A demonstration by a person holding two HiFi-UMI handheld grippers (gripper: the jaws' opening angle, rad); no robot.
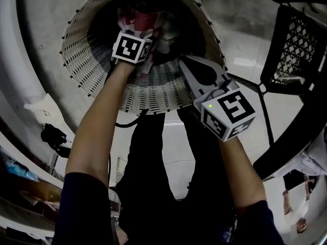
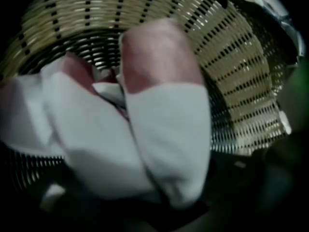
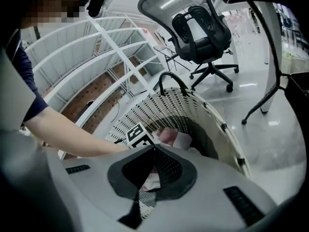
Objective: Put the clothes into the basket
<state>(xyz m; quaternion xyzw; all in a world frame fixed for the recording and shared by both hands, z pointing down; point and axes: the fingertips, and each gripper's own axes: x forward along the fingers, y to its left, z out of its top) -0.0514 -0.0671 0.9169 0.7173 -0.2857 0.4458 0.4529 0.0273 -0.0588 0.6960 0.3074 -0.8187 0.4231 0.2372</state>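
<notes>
Where the left gripper [image 1: 138, 42] sits inside the round cream woven wicker basket [image 1: 87, 60], a bunched white-and-pink cloth [image 2: 164, 129] lies over its jaws and hides them, so whether they clamp it cannot be told; the cloth is within the basket's wall. Just outside the near rim, the right gripper [image 3: 154, 149] has its jaws together on nothing. Its cube [image 1: 232, 111] bears black-and-white square markers. Beyond the basket stands a black mesh office chair [image 3: 203, 33].

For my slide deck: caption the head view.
Left gripper reaches inside the woven basket among pink-and-white clothes; right gripper, shut, near its rim.
</notes>
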